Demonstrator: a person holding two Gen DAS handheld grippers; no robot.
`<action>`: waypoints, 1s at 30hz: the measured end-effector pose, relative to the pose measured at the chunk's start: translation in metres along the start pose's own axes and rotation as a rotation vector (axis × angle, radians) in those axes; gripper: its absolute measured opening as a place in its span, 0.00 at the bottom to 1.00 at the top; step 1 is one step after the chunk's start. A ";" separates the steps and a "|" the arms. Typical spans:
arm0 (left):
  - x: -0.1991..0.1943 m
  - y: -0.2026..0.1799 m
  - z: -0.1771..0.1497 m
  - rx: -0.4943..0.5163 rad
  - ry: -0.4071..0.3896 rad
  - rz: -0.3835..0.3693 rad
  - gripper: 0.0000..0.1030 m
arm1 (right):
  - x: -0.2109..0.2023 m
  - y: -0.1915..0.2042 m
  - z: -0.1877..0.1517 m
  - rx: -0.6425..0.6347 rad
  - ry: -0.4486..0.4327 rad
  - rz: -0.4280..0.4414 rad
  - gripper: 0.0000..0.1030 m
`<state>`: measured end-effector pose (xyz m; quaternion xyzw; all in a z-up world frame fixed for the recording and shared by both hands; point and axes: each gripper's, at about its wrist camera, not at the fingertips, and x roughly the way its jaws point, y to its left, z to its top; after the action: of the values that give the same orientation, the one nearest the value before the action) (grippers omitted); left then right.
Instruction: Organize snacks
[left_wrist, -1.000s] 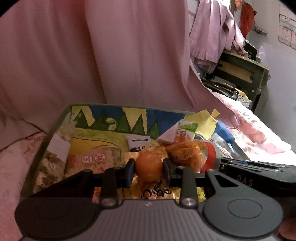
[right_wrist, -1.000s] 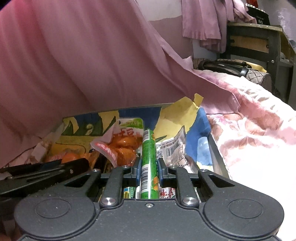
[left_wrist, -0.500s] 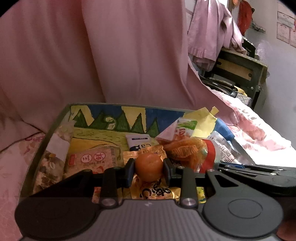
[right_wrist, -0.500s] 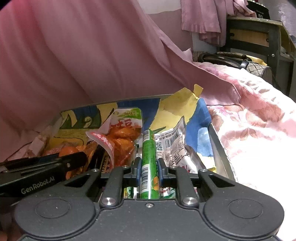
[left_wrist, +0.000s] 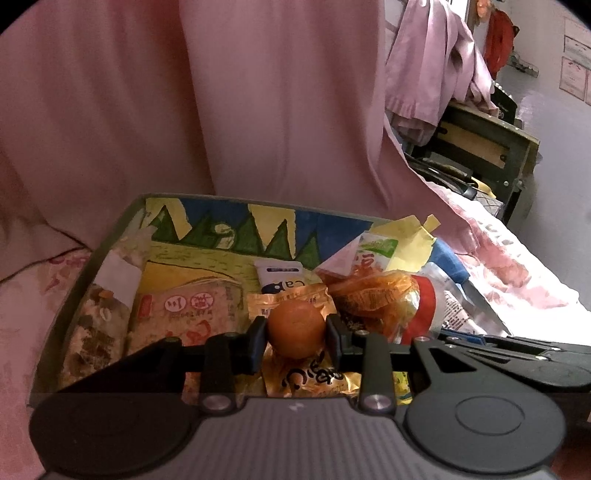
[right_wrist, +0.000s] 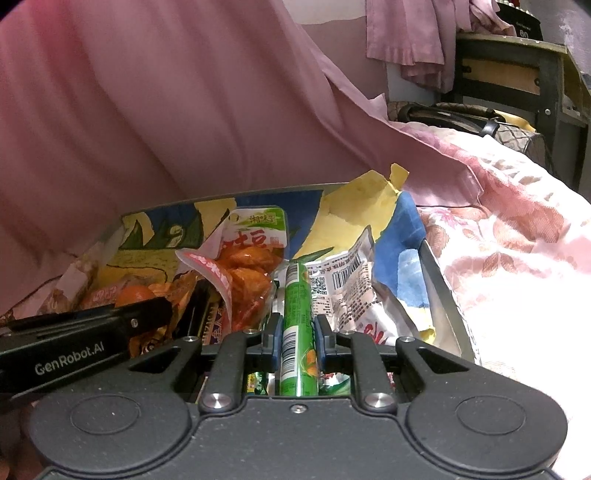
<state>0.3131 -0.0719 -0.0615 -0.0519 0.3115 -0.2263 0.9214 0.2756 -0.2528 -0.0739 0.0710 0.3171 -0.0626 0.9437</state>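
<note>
At the far left, the grey wall of the shallow tray lined with a painted mountain picture (left_wrist: 79, 295) stood against pink floral bedding (left_wrist: 22, 314), with pink curtain cloth (left_wrist: 184, 110) hanging close behind its far edge. Flat packets filled the tray's left part: a clear bag of mixed grain snack (left_wrist: 92, 332) lay along the left wall, and just beside it a pale packet printed with red characters (left_wrist: 188, 314). The painted floor behind them showed bare up to the far wall.

The left gripper (left_wrist: 295, 332) was closed on a small round orange fruit (left_wrist: 295, 326), a pad pressed to each side, held above a golden foil packet (left_wrist: 310, 376) near the tray's near edge. Right of it a clear bag of orange-red snack pieces (left_wrist: 373, 299) leaned against a white and green pouch (left_wrist: 373, 251).

The right gripper (right_wrist: 297, 332) was clamped almost shut on a slim green tube-shaped packet with a barcode (right_wrist: 297, 325), which pointed toward the far wall. It sat crowded between the orange-red bag on its left and a crinkled silver packet with printed barcodes (right_wrist: 343, 291) on its right. Torn yellow paper (right_wrist: 362, 206) stuck up past the far right corner. The tray's right wall (right_wrist: 439, 291) met more floral bedding, which lay open farther right. A dark wooden cabinet (right_wrist: 517, 74) stood well apart behind.
</note>
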 end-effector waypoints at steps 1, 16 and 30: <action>0.000 -0.001 0.000 0.003 0.002 0.004 0.36 | 0.000 0.000 0.000 -0.001 0.000 0.000 0.19; -0.022 -0.001 0.006 -0.012 -0.009 0.021 0.61 | -0.023 -0.006 0.004 0.013 -0.051 0.011 0.30; -0.093 0.014 0.032 -0.111 -0.154 0.126 0.91 | -0.098 -0.003 0.019 -0.029 -0.230 0.050 0.59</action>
<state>0.2721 -0.0194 0.0119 -0.1005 0.2547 -0.1458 0.9507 0.2092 -0.2525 0.0003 0.0578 0.2059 -0.0421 0.9760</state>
